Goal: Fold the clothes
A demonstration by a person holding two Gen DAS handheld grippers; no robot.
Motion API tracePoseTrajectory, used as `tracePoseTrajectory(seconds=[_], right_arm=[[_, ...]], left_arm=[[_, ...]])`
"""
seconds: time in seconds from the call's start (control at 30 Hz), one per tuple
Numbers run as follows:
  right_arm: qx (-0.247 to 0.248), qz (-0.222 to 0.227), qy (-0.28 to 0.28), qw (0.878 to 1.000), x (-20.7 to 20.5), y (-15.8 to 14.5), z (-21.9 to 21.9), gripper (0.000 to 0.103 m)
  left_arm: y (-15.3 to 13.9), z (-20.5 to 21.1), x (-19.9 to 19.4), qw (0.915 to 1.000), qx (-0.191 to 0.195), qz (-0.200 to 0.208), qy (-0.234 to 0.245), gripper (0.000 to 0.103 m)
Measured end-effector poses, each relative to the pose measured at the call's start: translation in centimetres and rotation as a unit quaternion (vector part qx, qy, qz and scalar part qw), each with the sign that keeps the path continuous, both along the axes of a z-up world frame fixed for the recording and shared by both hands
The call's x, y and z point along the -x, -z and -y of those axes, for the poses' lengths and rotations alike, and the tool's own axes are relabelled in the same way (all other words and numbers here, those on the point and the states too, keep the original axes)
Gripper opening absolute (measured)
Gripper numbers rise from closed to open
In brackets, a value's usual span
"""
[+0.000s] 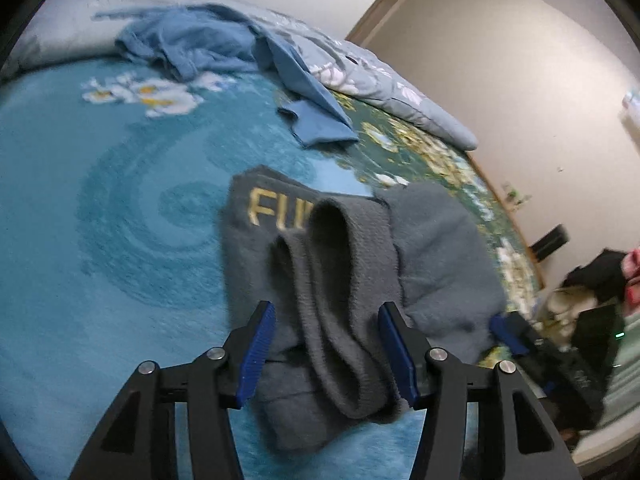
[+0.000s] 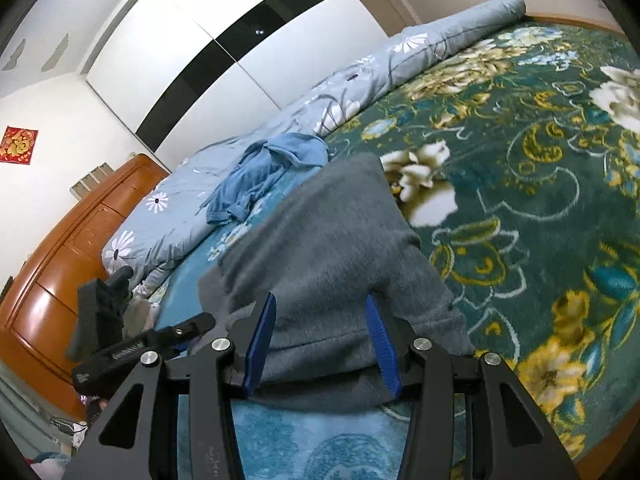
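A grey fleece garment [image 1: 328,280] with gold letters "FU" lies bunched on the teal floral bedspread [image 1: 100,200]. My left gripper [image 1: 328,344] is open, its blue-padded jaws on either side of a ribbed grey cuff. My right gripper [image 2: 320,340] is open over the same grey garment [image 2: 328,240], jaws astride its near edge. A crumpled blue garment [image 1: 192,48] lies further back on the bed; it also shows in the right wrist view [image 2: 268,168]. The right gripper's tip shows at the right of the left wrist view [image 1: 516,336].
A rolled light-blue floral quilt [image 2: 360,76] lies along the far side of the bed. An orange wooden headboard [image 2: 72,248] and a white wardrobe [image 2: 208,40] stand beyond. The bed's edge and dark items on the floor [image 1: 592,280] are at the right.
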State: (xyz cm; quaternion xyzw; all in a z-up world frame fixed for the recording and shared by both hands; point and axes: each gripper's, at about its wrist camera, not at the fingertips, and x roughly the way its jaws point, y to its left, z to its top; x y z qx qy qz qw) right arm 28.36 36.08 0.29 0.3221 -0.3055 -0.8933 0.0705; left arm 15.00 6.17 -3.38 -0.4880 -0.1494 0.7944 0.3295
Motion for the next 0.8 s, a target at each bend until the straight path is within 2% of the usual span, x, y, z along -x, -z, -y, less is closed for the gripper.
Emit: tracePoseTrajectory(seconds=[0.13, 0.3, 0.33, 0.4, 0.53, 0.6, 0.8], right_arm=[[0.007, 0.004, 0.001, 1.000, 0.1, 0.5, -0.3, 0.048], [0.016, 0.007, 0.005, 1.000, 0.0, 0.9, -0.6, 0.048], [0.018, 0.007, 0.006, 1.000, 0.0, 0.9, -0.6, 0.048], [0.022, 0.008, 0.008, 1.000, 0.0, 1.0, -0.7, 0.048], [0.018, 0.011, 0.012, 1.000, 0.0, 0.9, -0.7, 0.048], [0.022, 0.013, 0.014, 1.000, -0.1, 1.0, -0.8, 0.048], [0.024, 0.009, 0.010, 1.000, 0.0, 0.3, -0.8, 0.048]], left_arm=[[0.9, -0.4, 0.3, 0.9995, -0.007, 0.032, 0.003, 0.058], [1.6, 1.3, 0.6, 0.9926, -0.087, 0.079, -0.030, 0.056], [1.5, 1.4, 0.4, 0.9923, -0.090, 0.076, -0.036, 0.054], [1.0, 0.9, 0.0, 0.9940, -0.083, 0.063, -0.033, 0.039], [0.1, 0.3, -0.4, 0.9955, -0.080, 0.044, -0.027, 0.029], [0.0, 0.4, -0.5, 0.9948, -0.088, 0.042, -0.029, 0.015], [-2.5, 0.8, -0.5, 0.9926, -0.118, 0.009, -0.027, 0.011]])
